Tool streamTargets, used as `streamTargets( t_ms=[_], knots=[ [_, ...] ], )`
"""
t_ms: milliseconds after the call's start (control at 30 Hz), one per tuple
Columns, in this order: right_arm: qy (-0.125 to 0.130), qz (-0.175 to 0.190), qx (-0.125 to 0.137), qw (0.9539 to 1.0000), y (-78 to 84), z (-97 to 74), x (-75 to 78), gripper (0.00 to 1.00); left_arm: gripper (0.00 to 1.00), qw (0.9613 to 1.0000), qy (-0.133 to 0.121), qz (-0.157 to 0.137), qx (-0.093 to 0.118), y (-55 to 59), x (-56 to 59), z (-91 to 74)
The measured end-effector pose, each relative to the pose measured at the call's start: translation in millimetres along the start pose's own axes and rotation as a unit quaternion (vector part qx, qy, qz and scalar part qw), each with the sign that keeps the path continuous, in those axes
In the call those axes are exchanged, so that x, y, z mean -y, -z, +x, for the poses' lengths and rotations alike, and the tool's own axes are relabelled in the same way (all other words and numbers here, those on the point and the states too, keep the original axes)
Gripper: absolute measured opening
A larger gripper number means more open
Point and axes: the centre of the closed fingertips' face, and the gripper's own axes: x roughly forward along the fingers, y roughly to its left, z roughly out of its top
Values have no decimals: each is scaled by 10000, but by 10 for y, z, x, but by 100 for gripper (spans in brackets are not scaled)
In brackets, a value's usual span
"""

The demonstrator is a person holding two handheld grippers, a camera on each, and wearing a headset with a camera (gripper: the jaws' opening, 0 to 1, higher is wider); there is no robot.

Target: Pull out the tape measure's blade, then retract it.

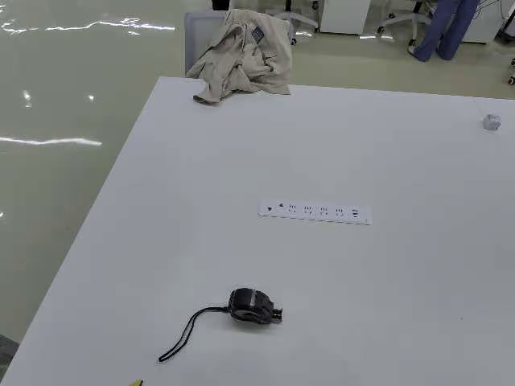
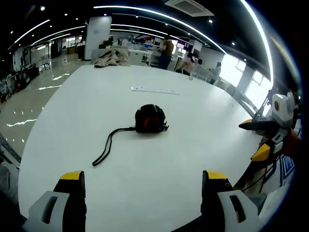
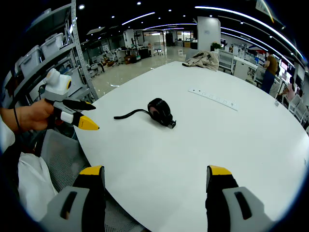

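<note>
Left tongs (image 2: pixel 143 176) gape wide, nothing between the jaws. Right tongs (image 3: pixel 155 170) spread just as wide, empty too. A hand (image 3: pixel 30 116) grips the left tongs from behind.

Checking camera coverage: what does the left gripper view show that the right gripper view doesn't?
Left gripper view: the right claw from outside, open, beyond the white table's edge. Right gripper view: the left claw from outside, open, in a hand; metal shelving with bins. Both: black tape measure with strap, white power strip, beige jacket, all on the table.
</note>
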Motion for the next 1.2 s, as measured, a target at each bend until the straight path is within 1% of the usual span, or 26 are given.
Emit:
streamTargets(
  t_ms=[400,467,533,867,1033,1200],
  knots=[
    [57,38,37,10000,-23,-19,40,89,98,10000,23,8,-15,-13,40,6],
    [63,33,36,10000,-21,-15,46,89,98,10000,22,16,-16,-8,33,13],
    [64,28,46,10000,-30,-15,45,89,98,10000,36,3,1,-23,45,9],
    [42,-33,21,10000,-56,14,31,88,97,10000,23,28,29,-52,32,12],
    [46,-47,16,10000,-68,8,49,88,97,10000,27,50,2,-45,32,15],
    [58,-55,21,10000,-85,8,70,88,97,10000,37,84,-7,-65,36,13]
  ],
)
